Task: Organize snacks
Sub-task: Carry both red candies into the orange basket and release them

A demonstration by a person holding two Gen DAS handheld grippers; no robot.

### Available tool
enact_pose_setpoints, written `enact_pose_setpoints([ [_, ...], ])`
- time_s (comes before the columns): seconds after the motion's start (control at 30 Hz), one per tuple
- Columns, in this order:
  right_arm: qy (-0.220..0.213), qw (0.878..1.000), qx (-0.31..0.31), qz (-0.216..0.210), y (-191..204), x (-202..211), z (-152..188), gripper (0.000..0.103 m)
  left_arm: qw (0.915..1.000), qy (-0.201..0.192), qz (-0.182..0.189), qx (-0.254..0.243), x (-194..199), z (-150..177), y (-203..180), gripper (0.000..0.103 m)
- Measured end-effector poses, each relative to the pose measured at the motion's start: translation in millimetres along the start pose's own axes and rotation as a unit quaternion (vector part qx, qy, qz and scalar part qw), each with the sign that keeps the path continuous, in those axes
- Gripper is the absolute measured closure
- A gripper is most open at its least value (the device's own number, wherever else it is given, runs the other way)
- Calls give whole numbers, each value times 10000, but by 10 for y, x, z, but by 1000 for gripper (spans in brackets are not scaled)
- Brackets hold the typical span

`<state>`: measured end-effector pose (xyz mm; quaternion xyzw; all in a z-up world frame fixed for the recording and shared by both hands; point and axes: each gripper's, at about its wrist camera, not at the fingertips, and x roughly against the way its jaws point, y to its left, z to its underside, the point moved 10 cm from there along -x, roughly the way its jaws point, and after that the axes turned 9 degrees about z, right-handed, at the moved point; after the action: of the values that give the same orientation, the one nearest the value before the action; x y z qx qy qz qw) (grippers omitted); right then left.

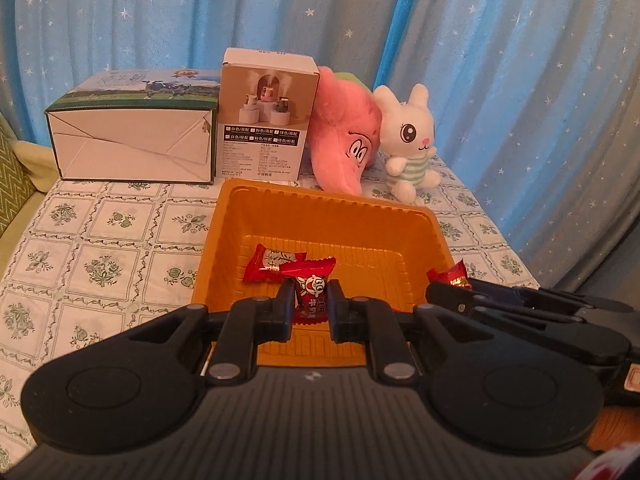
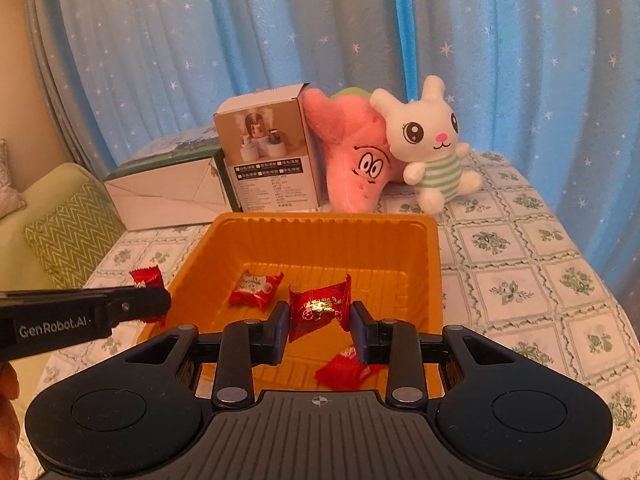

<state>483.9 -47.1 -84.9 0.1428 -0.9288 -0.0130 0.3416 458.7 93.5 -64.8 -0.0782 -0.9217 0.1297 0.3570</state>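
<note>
Hovering over the near edge of the orange tray (image 1: 404, 220), both claws already carry sweets: the left gripper (image 1: 311, 306) is clamped on a red wrapped candy (image 1: 312, 294) standing upright, the right gripper (image 2: 320, 322) pinches another red candy (image 2: 320, 308) across its crinkled ends. Each drop lies straight below, beside two loose candies (image 2: 254, 290) on the tray's floor.
</note>
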Motion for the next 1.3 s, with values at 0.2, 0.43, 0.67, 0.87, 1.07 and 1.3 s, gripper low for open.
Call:
enact_pose_setpoints([
  [0.2,88,9999,-106,32,-66,-162,-50,70,9999,126,10,64,-213,-17,95,85],
  [0.43,227,9996,-177,48,-128,-270,30,70,9997,165,-81,167,-218,8,245,71],
  [0.67,333,9991,-258,-81,-74,-327,57,70,9999,87,-82,96,-83,26,252,71],
  [0.87,245,9971,-462,-555,51,-346,-58,64,9998,83,-166,68,48,102,261,71],
  [1.07,195,9964,-633,-521,-80,-195,-59,44,9995,60,-289,103,253,281,278,63],
  [1.3,132,9979,-610,-163,-362,301,214,44,9993,-18,-342,173,604,553,170,62],
])
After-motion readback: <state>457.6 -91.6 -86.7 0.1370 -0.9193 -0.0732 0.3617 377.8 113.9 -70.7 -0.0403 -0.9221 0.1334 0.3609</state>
